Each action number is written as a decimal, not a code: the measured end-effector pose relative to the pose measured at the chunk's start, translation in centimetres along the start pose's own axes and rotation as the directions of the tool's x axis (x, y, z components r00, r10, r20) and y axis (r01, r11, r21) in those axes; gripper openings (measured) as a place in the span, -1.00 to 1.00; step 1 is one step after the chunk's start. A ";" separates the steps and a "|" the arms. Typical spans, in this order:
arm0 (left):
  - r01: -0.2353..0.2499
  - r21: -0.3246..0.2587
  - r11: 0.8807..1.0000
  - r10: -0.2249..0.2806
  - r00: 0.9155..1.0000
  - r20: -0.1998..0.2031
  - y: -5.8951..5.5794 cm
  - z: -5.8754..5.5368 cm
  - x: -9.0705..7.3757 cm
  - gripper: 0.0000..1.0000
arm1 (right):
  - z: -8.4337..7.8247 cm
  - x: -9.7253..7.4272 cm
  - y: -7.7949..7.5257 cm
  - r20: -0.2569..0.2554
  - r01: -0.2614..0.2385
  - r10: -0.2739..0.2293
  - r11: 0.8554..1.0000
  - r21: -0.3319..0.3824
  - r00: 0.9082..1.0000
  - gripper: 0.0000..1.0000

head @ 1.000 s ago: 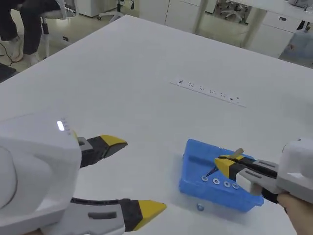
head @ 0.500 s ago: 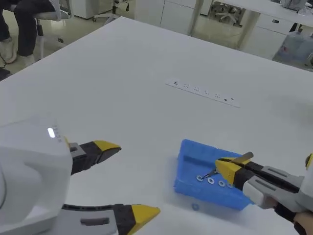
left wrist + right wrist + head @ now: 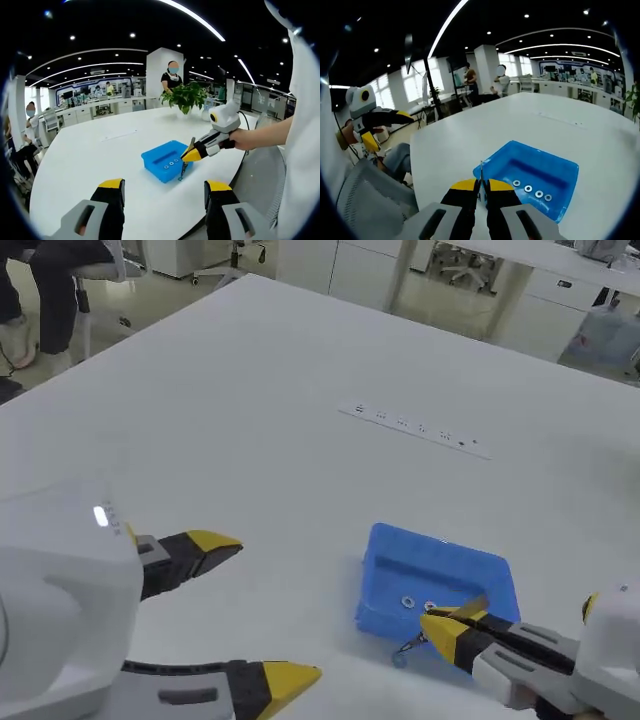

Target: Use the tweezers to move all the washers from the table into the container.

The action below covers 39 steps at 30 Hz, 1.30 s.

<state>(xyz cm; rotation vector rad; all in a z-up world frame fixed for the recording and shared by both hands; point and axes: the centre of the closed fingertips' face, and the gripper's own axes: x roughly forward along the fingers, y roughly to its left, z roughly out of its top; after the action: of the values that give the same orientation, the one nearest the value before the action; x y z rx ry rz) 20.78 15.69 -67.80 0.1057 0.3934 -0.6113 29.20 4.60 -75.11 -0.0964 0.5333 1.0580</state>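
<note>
Washers [image 3: 527, 188], four small silvery rings with dark holes, lie in a row on the floor of the blue container [image 3: 440, 558], a shallow rectangular tray sitting on the white bench [image 3: 300, 440] toward its near edge. My right gripper [image 3: 440, 625] has its jaws pressed together on the tweezers [image 3: 408, 645], thin and dark. Their tips point down at the bench just outside the container's near wall, by one more small ring [image 3: 400, 661] lying there. My left gripper [image 3: 262, 608] hangs well apart to the side, jaws spread wide.
</note>
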 end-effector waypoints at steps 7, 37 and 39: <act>-0.023 -0.008 1.000 0.023 1.000 -0.004 0.8 -0.2 -0.5 0.30 | -1.2 0.8 -0.3 -0.049 0.005 -0.007 0.999 -0.048 0.999 -0.94; -0.027 -0.013 1.000 0.027 1.000 0.006 0.4 0.6 0.0 0.29 | -1.5 1.9 1.0 -0.106 -0.066 0.049 0.985 -0.163 0.993 -0.97; -0.035 -0.012 0.999 0.035 0.999 0.011 0.5 0.7 -0.1 0.29 | -1.5 2.0 1.1 -0.105 -0.071 0.056 0.986 -0.151 0.993 -0.97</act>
<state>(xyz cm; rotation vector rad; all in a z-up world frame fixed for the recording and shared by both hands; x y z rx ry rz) 21.19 16.00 -67.16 0.0977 0.3834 -0.5747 28.47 6.25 -77.09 -0.2721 0.5473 1.1610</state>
